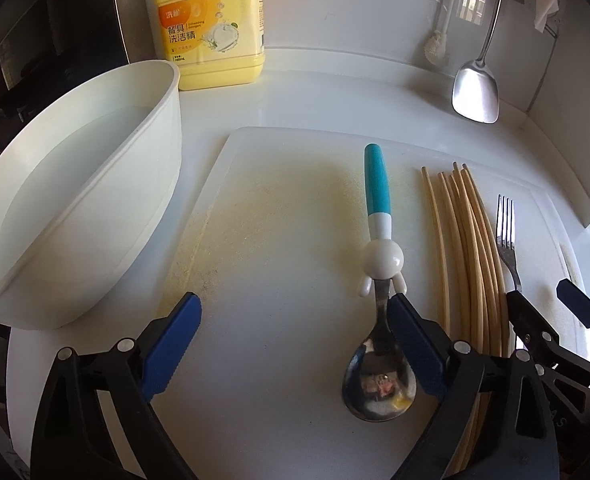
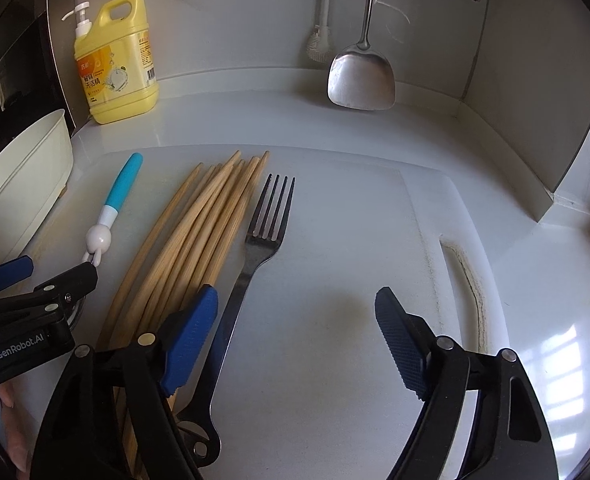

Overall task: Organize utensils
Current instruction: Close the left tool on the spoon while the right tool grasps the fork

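The left gripper (image 1: 295, 312) stands released with its blue pads spread wide over the white cutting board (image 1: 287, 208), nothing between them; the right gripper (image 2: 295, 316) is likewise released, its jaws wide and gripping nothing; seen from the right wrist view, the left gripper's black body at the lower left reads "GenRobot.AI"; the yellow detergent bottle (image 1: 211, 28) at the upper left of the left wrist frame carries an orange label with Chinese characters, the small print too fine to read; the spoon (image 1: 379, 280), blue-and-white handled with a little white figure on it, lies on the board with its steel bowl just beside the left gripper's right-hand pad, the handle pointing toward the top of the frame; the bundle of chopsticks (image 2: 199, 236) lies just right of the spoon, its near ends passing under the right gripper's left-hand pad; the fork (image 2: 255, 248) lies just beside the chopsticks, its handle near that same pad; the white bowl (image 1: 79, 192) crowds the board's left edge; bare board fills the centre of each frame; a steel spatula (image 2: 361, 76) hangs against the back wall.
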Available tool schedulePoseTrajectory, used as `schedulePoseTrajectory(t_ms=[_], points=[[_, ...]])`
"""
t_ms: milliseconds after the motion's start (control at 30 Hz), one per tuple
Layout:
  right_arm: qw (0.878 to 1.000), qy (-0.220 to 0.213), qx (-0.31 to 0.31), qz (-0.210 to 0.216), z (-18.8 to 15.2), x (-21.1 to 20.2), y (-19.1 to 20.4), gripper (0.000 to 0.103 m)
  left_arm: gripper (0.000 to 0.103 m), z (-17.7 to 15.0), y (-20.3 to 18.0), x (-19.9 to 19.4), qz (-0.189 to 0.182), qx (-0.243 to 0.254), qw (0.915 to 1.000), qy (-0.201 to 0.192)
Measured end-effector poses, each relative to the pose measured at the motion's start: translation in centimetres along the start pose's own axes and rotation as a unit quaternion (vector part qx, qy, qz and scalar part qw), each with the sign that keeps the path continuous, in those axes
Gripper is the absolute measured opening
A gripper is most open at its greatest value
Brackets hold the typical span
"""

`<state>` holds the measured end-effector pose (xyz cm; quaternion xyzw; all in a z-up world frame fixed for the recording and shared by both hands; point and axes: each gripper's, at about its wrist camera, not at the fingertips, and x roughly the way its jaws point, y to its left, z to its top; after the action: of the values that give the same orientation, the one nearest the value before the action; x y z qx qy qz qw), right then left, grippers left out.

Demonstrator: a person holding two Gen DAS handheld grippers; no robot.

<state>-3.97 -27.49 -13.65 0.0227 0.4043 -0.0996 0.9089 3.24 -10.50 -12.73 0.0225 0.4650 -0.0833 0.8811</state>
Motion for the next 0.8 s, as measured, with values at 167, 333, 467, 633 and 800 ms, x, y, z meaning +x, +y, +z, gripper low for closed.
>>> schedulePoseTrajectory(t_ms=[167,333,467,633,800], points=[[1.000,0.003,0.008,0.008,0.1,0.0,-0.4,0.078,0.093,0.3,0.1,-0.2,-0.003,-0.006,1.0000,-0.004],[1.000,0.004,0.009,0.011,0.2,0.1,-0.5,0.078,0.094,0.5,-0.9,-0.2,-0.003,0.019,0.9998,-0.008],[1.000,0.002,0.006,0.008,0.3,0.1,-0.6,0.078,0.095,0.5,-1.5,0.3,0.002,0.032,0.9995,-0.002],[1.000,0.001,0.015,0.009,0.3,0.3,-0.7,0.078,0.095,0.5,-0.9,0.6,-0.008,0.026,0.9996,-0.011],[1.000,-0.001,0.010,0.017,0.0,0.0,-0.3,0.069,0.075,0.1,-1.2,-0.1,-0.012,0.031,0.9991,-0.025]])
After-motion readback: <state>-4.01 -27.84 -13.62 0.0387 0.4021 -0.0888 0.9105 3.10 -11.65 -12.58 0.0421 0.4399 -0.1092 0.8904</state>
